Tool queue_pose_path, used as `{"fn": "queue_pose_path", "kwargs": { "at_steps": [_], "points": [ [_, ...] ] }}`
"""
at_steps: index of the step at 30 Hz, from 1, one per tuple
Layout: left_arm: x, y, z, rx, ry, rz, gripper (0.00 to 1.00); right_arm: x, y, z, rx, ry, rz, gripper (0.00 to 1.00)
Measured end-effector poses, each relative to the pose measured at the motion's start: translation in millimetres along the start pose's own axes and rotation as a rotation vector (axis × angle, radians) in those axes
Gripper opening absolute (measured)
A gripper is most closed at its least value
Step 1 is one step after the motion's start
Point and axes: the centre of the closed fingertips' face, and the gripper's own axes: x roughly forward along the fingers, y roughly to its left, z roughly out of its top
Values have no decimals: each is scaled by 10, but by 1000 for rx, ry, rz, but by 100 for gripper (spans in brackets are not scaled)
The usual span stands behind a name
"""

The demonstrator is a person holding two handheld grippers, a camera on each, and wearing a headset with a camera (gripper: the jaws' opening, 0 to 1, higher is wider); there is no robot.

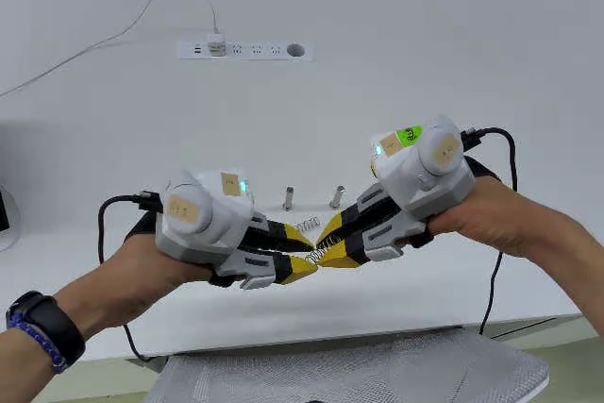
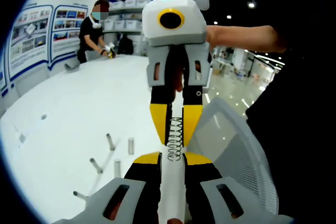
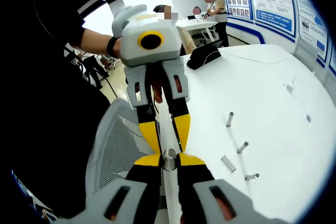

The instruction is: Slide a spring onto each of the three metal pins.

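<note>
I see the two grippers meeting tip to tip above the near edge of the white table (image 1: 396, 92), each one held in a hand of the person. The spring (image 1: 321, 254) is in the air between them, over the edge of the table and near the mesh chair (image 1: 377, 370). The right gripper (image 3: 168, 162) has its jaws almost fully together, and in the right gripper view the spring sits end-on between its yellow tips. The left gripper (image 2: 172, 160) has its jaws equally narrow. In the left gripper view the near end of the spring is between its own tips, while the rest of the spring runs up between the yellow fingers of the other gripper. So each gripper seems to pinch one end of the same spring. The three pins (image 3: 242, 147) stand on the table well behind the grippers, in a loose row and apart from each other. In the head view I can make out two of them, upright, just behind the jaws. A loose spring (image 3: 227, 163) lies flat on the table near the middle pin. Farther back on the table I see a white power strip (image 1: 243, 48) with one plug in it and a thin cable going off to the left. On the left wrist there is a dark watch (image 1: 42, 323).
</note>
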Motion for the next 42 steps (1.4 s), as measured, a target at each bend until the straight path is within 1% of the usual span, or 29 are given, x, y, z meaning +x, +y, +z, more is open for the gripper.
{"fn": "queue_pose_path", "kwargs": {
  "at_steps": [4,12,16,20,22,23,25,26,29,31,33,36,39,41,42],
  "points": [
    [-66,76,-86,-40,-8,43,21,-29,-47,-31,14,-5,-20,12],
    [-173,185,-276,-101,-9,123,26,-37,-108,-158,45,11,-47,12],
    [-208,250,-379,-148,-10,159,28,-21,-135,-222,62,25,-50,12],
    [-237,320,-487,-171,0,193,31,7,-167,-276,64,44,-58,12],
    [-265,365,-546,-178,12,220,35,24,-203,-295,69,51,-67,12],
    [-289,405,-587,-186,18,240,37,34,-223,-300,71,54,-72,12],
    [-323,450,-635,-205,19,261,42,53,-245,-306,71,61,-76,12],
    [-353,490,-673,-212,22,282,43,71,-261,-312,70,69,-79,12],
    [-428,584,-773,-241,23,322,46,124,-322,-344,65,93,-82,12],
    [-488,639,-842,-265,27,353,48,158,-377,-351,64,106,-91,12],
    [-549,687,-903,-284,24,379,51,190,-429,-337,61,109,-97,12],
    [-630,740,-991,-305,30,413,55,239,-498,-309,59,113,-101,12],
    [-702,778,-1051,-326,29,448,58,284,-565,-289,53,125,-103,12],
    [-751,814,-1096,-340,31,482,60,310,-620,-275,51,132,-107,12],
    [-764,818,-1110,-347,31,486,61,316,-644,-264,51,133,-110,12]
  ]
}}
